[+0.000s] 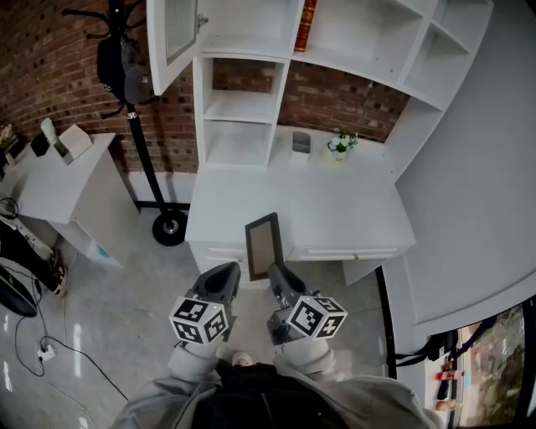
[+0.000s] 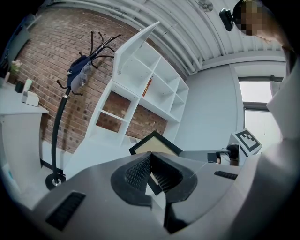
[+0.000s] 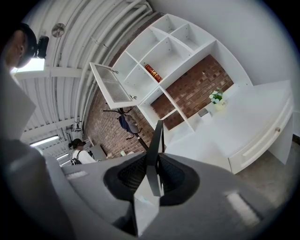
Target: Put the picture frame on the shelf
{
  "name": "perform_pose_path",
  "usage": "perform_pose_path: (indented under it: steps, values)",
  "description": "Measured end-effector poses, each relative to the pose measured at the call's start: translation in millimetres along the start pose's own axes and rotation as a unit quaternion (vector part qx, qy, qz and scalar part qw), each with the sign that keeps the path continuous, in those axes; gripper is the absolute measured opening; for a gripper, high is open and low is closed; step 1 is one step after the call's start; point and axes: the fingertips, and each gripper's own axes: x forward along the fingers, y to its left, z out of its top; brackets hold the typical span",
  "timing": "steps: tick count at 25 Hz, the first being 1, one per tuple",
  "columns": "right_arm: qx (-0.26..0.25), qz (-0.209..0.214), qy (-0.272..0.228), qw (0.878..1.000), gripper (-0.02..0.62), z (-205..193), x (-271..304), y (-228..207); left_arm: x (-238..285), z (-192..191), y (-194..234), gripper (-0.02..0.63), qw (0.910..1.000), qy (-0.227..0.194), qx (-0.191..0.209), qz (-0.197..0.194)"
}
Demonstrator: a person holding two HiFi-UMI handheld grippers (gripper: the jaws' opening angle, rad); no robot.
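The frame point(image 1: 263, 245) is clamped upright by its edge in the right hand-held gripper point(image 1: 276, 271), near the table's point(image 1: 335, 209) front edge, the left hand-held gripper point(image 1: 226, 273) closed on nothing; it is best carried level and stood firmly in a shelf point(image 1: 239, 119) bay before release.

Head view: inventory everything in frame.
black picture frame with tan panel: 1, black/tan, held in front of desk
white desk-and-shelf unit: 1, white, against brick wall
red book: 1, red, upper shelf
small grey box: 1, grey, desktop rear
potted plant with white flowers: 1, green/white, beside box
black coat stand: 1, black, left of unit
white side table: 1, white, far left
left tongs: 1, grey, shut, beside frame
right tongs: 1, grey, shut on frame
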Motion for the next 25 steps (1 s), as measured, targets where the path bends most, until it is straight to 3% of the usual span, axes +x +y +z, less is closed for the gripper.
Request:
perform_pose_path:
  steps: [15,25]
  values:
    - [0.024,0.013,-0.007,1.000,0.067,-3.6,1.4,7.1,-1.9,2.9,-2.6,0.003,0.9999,0.007,0.010,0.011]
    - [0.037,0.013,-0.038,0.999,0.067,50.6,32.6,-17.5,54.1,47.1,14.3,0.005,0.9998,-0.013,0.015,0.008]
